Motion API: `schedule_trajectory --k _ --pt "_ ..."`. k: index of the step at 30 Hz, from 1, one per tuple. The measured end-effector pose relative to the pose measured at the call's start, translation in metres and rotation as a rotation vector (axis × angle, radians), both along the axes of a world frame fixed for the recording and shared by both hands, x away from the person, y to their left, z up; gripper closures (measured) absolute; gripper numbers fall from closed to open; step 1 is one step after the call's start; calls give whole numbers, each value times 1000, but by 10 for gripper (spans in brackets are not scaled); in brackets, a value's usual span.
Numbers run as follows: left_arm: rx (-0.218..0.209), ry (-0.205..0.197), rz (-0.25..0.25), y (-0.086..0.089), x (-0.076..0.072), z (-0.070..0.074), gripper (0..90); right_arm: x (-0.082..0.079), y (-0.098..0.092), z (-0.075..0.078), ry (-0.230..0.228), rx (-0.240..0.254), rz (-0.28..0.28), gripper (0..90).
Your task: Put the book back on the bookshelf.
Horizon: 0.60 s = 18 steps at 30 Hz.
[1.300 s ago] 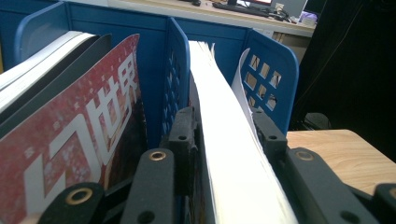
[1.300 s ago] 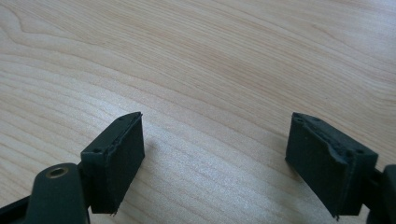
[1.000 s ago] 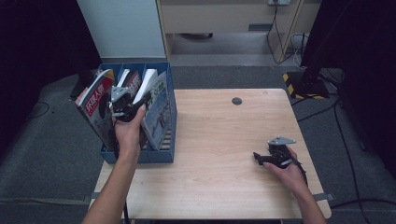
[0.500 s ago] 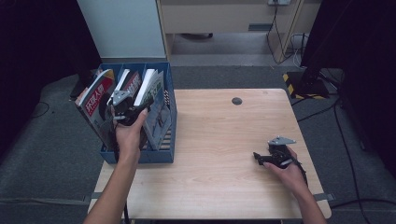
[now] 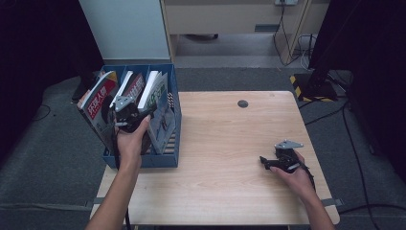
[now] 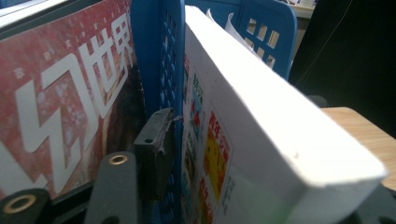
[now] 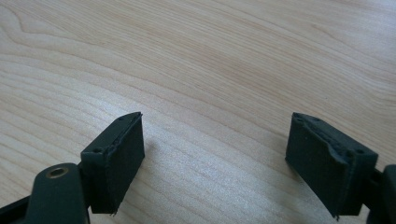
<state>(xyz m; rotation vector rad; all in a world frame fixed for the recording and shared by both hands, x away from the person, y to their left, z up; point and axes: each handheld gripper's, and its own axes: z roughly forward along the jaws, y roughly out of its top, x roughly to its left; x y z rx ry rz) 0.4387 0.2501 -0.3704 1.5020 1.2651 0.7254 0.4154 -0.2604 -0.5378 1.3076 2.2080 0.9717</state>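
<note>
The left gripper (image 5: 128, 111) had its jaws spread partway and had just been opening; in the left gripper view one black pad (image 6: 156, 149) stood on the far side of a blue perforated divider (image 6: 161, 70), with the thick white-edged book (image 6: 261, 135) lying between the jaws, and no pad could be seen pressing on it. From the high view that book (image 5: 152, 93) stood upright in the right compartment of the blue plastic file rack (image 5: 174, 120), next to a red-covered magazine (image 5: 100, 103) that leaned in the left compartment. Compared with a second earlier, the hand had barely shifted while the jaws widened, which I judged to mean the book had been let go in its slot and the placing step was about finished. The right gripper (image 5: 273, 162) rested on the pale wooden table (image 5: 225, 143) well apart from the rack, its jaws wide and empty over bare wood grain (image 7: 210, 70)
</note>
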Motion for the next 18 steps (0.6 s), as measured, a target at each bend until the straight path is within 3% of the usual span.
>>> schedule_trajectory --k 18 --pt "-3 -6 2 1 -11 -10 377 0 0 0 -2 -2 -1 193"
